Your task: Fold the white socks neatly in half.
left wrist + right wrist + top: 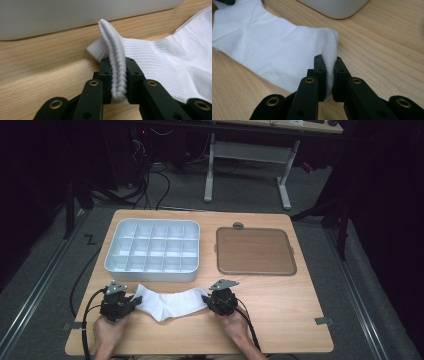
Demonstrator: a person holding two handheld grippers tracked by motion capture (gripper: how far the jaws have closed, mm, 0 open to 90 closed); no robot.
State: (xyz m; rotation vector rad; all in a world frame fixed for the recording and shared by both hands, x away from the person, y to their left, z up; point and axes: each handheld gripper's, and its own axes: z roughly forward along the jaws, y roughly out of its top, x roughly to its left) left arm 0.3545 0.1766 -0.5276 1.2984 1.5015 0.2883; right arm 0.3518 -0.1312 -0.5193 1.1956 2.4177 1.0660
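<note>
A white sock [167, 303] lies stretched across the near part of the wooden table [280, 300], between my two grippers. My left gripper [134, 302] is shut on the sock's ribbed cuff [117, 67], which stands pinched upright between the black pads. My right gripper [205, 299] is shut on the sock's toe end [330, 55], with the cloth folded up between its pads. The sock [269, 50] lies flat on the wood apart from the two pinched ends.
A light grey divided tray [152, 251] with several empty compartments stands just behind the sock. A brown flat lid or board [255, 251] lies to its right. Table edges run close in front of both hands.
</note>
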